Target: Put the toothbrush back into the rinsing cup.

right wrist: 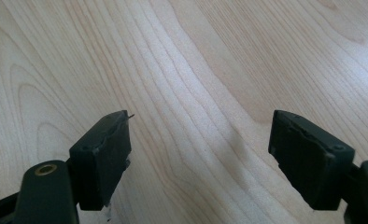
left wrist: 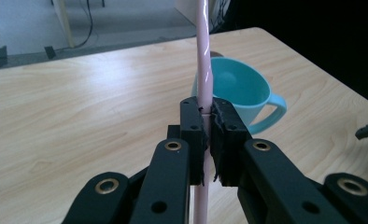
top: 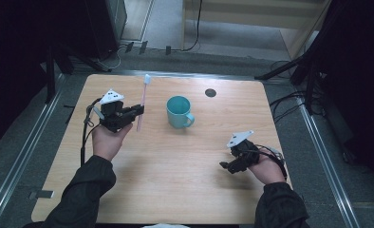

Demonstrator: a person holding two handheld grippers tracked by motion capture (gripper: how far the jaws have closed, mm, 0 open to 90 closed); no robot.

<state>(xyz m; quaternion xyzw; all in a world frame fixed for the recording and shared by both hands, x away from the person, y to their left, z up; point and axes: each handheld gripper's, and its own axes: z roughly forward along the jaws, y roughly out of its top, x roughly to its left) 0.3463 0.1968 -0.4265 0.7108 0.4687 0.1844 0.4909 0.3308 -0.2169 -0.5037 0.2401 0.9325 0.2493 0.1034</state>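
Observation:
A pink toothbrush (top: 142, 105) with a pale head stands nearly upright above the left part of the table, and my left gripper (top: 136, 111) is shut on its handle. In the left gripper view the pink handle (left wrist: 203, 60) runs up between the two black pads (left wrist: 194, 126), which press on it. A teal cup (top: 178, 112) with a handle stands in the middle of the table, to the right of the toothbrush; the same teal cup (left wrist: 240, 91) sits just behind the handle. My right gripper (top: 226, 166) hovers low at the right, open, with bare wood between its pads (right wrist: 100, 154).
The light wooden table (top: 175, 190) has a small dark round hole (top: 210, 92) near its far edge. Metal rails run along both sides of the table. Cables and dark stand legs lie on the floor beyond the far edge.

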